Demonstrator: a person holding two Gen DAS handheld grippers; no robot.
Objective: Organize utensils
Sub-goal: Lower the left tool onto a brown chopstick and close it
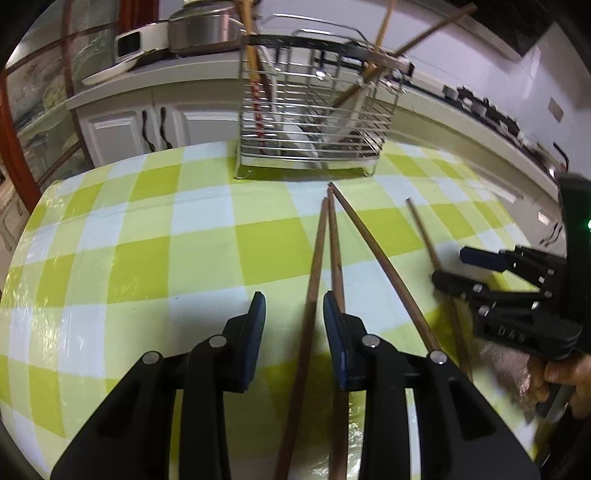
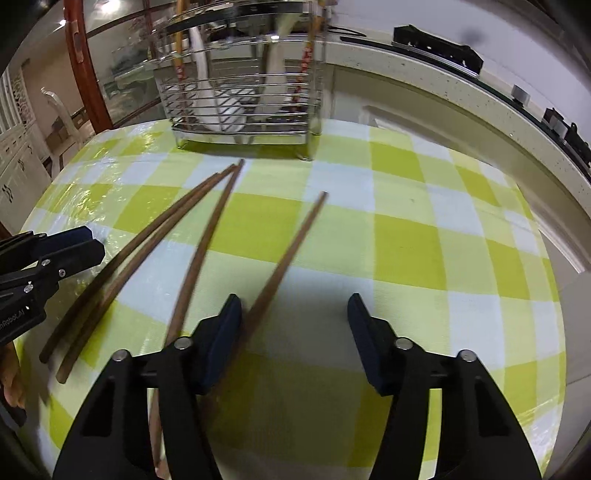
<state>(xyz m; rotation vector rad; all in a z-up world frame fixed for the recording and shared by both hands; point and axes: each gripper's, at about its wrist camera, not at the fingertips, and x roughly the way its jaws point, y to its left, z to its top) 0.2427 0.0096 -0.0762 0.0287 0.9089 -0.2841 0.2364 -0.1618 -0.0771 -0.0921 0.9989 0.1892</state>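
Several brown wooden chopsticks (image 1: pixel 321 258) lie on the green-and-white checked tablecloth (image 1: pixel 147 229), tips toward a wire utensil rack (image 1: pixel 314 122) at the far edge. My left gripper (image 1: pixel 294 317) is open and low over the table, with one chopstick running between its fingers. My right gripper (image 2: pixel 294 317) is open; its left finger (image 2: pixel 221 332) sits against a chopstick (image 2: pixel 288 251) that lies between the fingers. The rack (image 2: pixel 243 81) holds chopsticks and white spoons. The right gripper also shows in the left wrist view (image 1: pixel 458 264).
A kitchen counter (image 1: pixel 155 74) with a metal pot (image 1: pixel 207 29) runs behind the table. A glass door with a red frame (image 2: pixel 81 66) stands at the left. The left gripper shows at the left edge of the right wrist view (image 2: pixel 88 242).
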